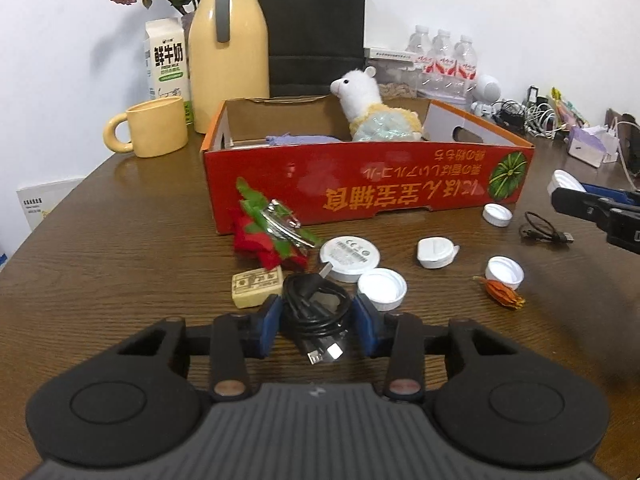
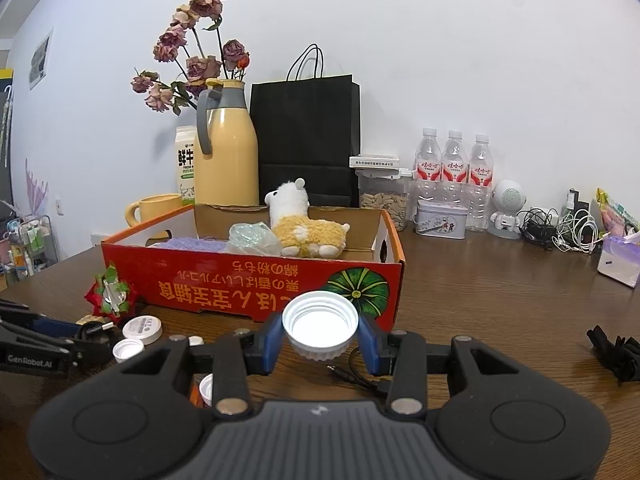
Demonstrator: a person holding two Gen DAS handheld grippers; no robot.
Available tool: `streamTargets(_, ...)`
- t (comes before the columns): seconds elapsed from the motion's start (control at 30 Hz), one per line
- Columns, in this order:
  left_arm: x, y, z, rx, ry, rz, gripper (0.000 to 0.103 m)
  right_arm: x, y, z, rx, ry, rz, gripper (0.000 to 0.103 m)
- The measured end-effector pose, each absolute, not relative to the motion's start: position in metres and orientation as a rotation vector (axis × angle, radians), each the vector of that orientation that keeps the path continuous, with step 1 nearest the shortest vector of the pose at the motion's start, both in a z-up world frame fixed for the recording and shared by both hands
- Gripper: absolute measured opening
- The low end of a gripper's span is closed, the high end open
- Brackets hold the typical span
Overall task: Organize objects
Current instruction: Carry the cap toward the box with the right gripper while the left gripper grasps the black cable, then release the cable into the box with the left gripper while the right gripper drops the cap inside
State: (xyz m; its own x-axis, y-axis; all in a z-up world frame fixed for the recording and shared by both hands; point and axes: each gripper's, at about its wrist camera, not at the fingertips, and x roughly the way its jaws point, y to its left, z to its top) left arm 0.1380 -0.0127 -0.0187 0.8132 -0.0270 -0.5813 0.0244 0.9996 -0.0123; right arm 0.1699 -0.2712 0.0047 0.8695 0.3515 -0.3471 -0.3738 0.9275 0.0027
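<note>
A red cardboard box [image 1: 360, 188] stands open on the brown table and holds a plush alpaca [image 1: 372, 110] and a purple cloth [image 1: 300, 139]. My left gripper [image 1: 318, 320] is shut on a coiled black cable [image 1: 316, 312] low over the table. My right gripper [image 2: 320, 334] is shut on a white bottle cap [image 2: 320, 326], held above the table in front of the box [image 2: 248, 284]. Several white caps [image 1: 382, 290], a white round disc [image 1: 350, 258], a red-green bow [image 1: 272, 232] and a small tan block [image 1: 256, 286] lie before the box.
A yellow jug [image 1: 228, 56], yellow mug [image 1: 154, 128], milk carton [image 1: 166, 64], black bag [image 1: 316, 28] and water bottles [image 1: 442, 60] stand behind the box. A small black cable [image 1: 544, 230] and an orange dried flower [image 1: 500, 298] lie at right. Cables clutter the far right [image 2: 560, 232].
</note>
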Motion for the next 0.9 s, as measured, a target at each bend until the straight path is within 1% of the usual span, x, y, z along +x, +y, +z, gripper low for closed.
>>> streamTargets(0.37, 0.125, -0.014, -0.008, -0.022, 0.546, -0.020, 0.039, 0.169, -0.271, 0.005, -0.067, 0.347, 0.379, 0.039)
streamTargets(0.6, 0.127, -0.018, 0.014, -0.029, 0.461, -0.036, 0.039, 0.164, -0.265, 0.009, -0.081, 0.308, 0.379, 0.039)
streamTargets(0.9, 0.167, -0.025, 0.054, -0.030, 0.333, -0.045, 0.039, 0.187, -0.232, 0.045, -0.112, 0.238, 0.433, 0.039)
